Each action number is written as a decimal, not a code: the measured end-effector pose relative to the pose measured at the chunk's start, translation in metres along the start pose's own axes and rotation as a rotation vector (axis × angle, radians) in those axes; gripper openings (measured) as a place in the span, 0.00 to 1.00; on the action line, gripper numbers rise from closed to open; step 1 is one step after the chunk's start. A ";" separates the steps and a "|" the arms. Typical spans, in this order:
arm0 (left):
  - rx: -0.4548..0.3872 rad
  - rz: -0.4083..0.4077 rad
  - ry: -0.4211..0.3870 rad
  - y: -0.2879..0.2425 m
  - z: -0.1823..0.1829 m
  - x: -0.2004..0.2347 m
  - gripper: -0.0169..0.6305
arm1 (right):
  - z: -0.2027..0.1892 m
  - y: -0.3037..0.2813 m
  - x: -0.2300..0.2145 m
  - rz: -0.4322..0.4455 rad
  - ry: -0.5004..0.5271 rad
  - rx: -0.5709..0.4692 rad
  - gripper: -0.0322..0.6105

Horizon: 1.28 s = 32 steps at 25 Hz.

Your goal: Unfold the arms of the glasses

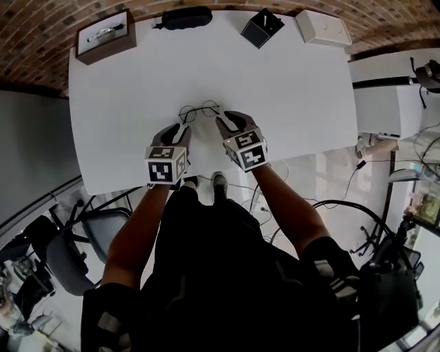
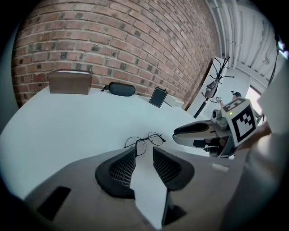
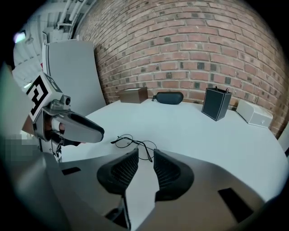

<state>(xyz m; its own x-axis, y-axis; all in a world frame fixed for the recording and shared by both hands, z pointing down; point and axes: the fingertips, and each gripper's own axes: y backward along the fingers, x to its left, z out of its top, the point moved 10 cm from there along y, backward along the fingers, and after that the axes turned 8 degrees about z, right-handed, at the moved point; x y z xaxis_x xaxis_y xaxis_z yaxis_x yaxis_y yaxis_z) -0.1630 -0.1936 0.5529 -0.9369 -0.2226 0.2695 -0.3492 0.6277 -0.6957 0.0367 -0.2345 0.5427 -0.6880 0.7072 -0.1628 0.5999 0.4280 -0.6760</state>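
the glasses (image 1: 199, 110) are lying on the bench (image 1: 289, 82), a little in from the middle of its near edge and well apart from the case (image 1: 184, 17) and the boxes lining the far edge. the left tool (image 2: 144, 153) is pointing down at them with its jaws spread and nothing pinched; the nearer lens is sitting just past its tips. the right tool (image 3: 145, 154) is likewise standing spread and gripping nothing, with a thin dark end of the frame reaching toward the gap between its jaws.

the glasses are looking like thin round wire frames, so i am judging them very light, springy and easy to bend, and likely to be sliding on the smooth white top instead of staying put. the lenses are asking to be left alone. a sound hold would probably be one tool pinching the front by the bridge or by the rim next to a hinge, while the other is taking one arm near its tip and swinging it out gently.

the wire is showing too fine to tell how far the arms are folded, which arm is lying on top, or where the hinges are sitting. the head view is giving only two small rings, and each tool's own body is covering the bench just under the jaws.
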 end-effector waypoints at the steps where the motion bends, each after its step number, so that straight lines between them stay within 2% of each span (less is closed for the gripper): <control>1: 0.009 0.004 -0.011 -0.004 0.000 0.001 0.22 | -0.002 -0.004 -0.001 0.000 -0.003 0.008 0.18; 7: 0.055 0.036 -0.023 -0.022 -0.004 0.006 0.22 | -0.008 -0.020 -0.003 0.002 0.020 0.043 0.18; 17: 0.099 0.043 -0.042 -0.042 -0.008 0.006 0.21 | -0.017 -0.037 -0.010 -0.009 0.002 0.082 0.18; 24: 0.105 0.093 -0.090 -0.048 -0.010 0.006 0.09 | -0.018 -0.038 -0.010 -0.017 0.050 0.085 0.15; 28: 0.118 0.107 -0.098 -0.046 -0.009 0.004 0.09 | -0.016 -0.039 -0.004 -0.025 0.125 0.103 0.10; 32: 0.124 0.106 -0.097 -0.050 -0.013 0.005 0.08 | -0.018 -0.039 -0.004 -0.026 0.093 0.095 0.10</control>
<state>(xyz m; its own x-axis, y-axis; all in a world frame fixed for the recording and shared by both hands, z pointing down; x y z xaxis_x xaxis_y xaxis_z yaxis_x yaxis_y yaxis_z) -0.1502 -0.2167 0.5975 -0.9635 -0.2348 0.1287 -0.2418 0.5561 -0.7952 0.0235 -0.2437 0.5831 -0.6593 0.7476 -0.0805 0.5381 0.3944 -0.7449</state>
